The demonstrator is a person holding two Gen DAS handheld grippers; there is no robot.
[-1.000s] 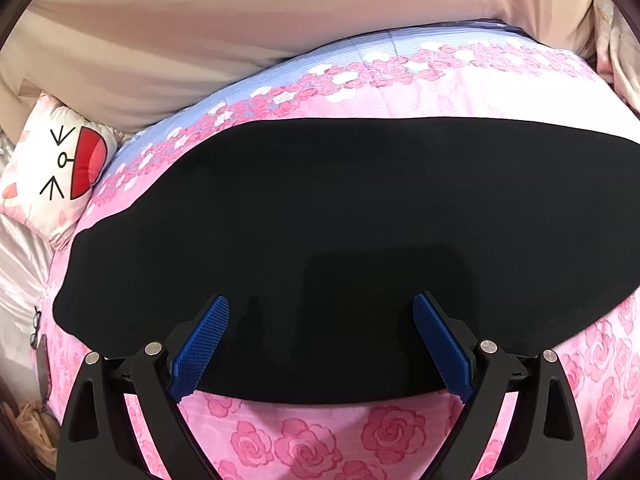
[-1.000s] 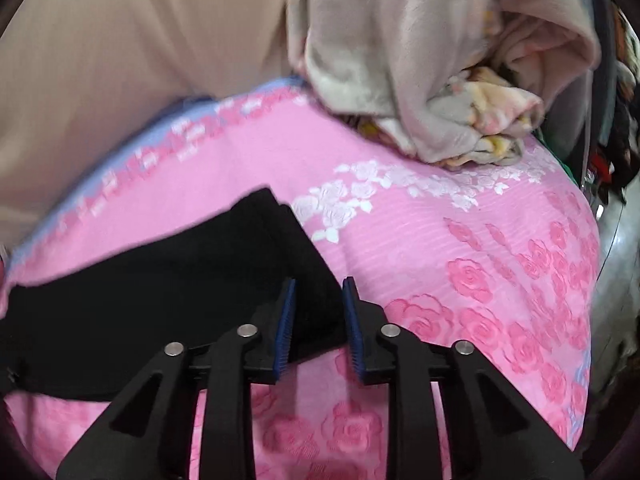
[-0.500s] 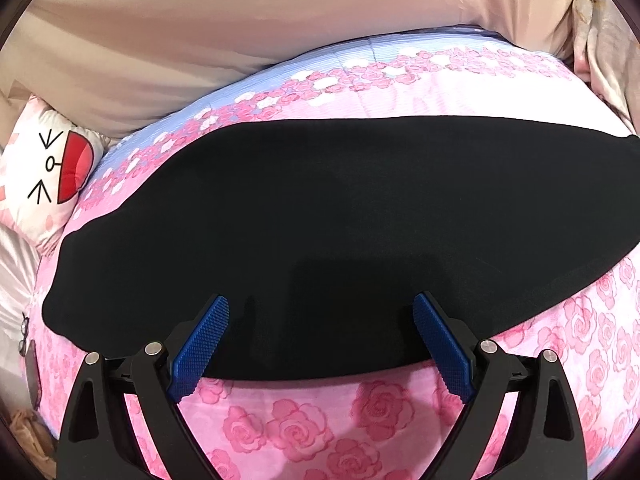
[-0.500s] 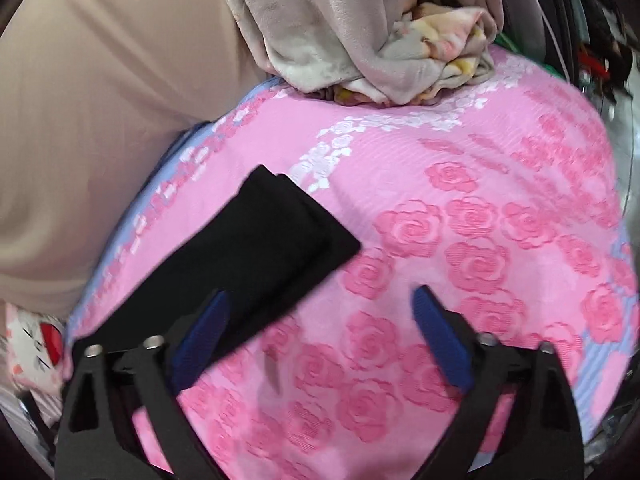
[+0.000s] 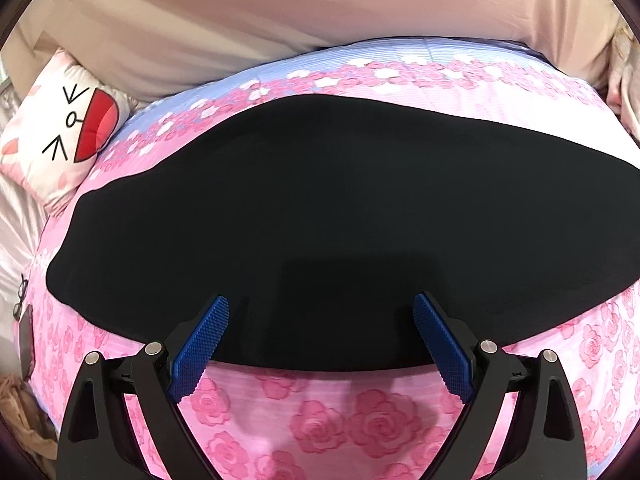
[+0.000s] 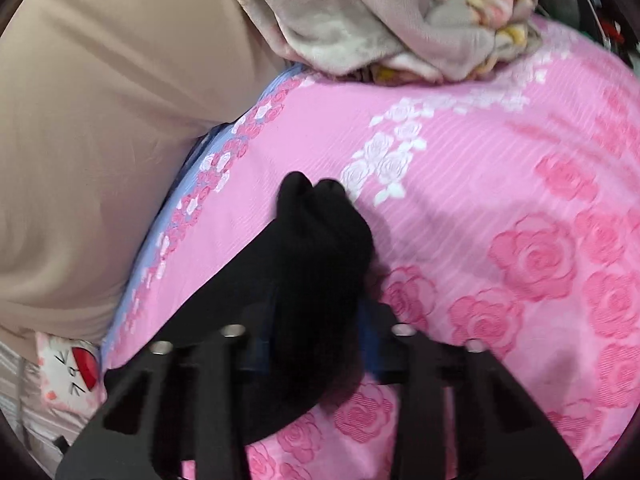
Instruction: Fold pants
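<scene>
Left wrist view: black pants are lying flat across a bed covered by a pink rose-print sheet, stretching from the left side of the bed out past the right edge of the picture. Their near edge is running just beyond the left hand-held gripper, whose blue pads are standing wide apart with nothing between them, hovering over that edge. A bare strip of sheet is lying open in front of the pants, and another strip, with a blue border, is showing behind them. A beige headboard is closing off the far side. A cartoon-face pillow is sitting at the left corner, well clear of the pants.

Right wrist view: the right hand-held gripper is closing on the bunched end of the pants, and the black fabric is filling the gap between its fingers and rising in a lump above them. To the right of that end, the sheet is lying open and bare. A heap of grey and flowered blankets is piled at the far corner of the bed, apart from the pants. The headboard is bordering the left side.
</scene>
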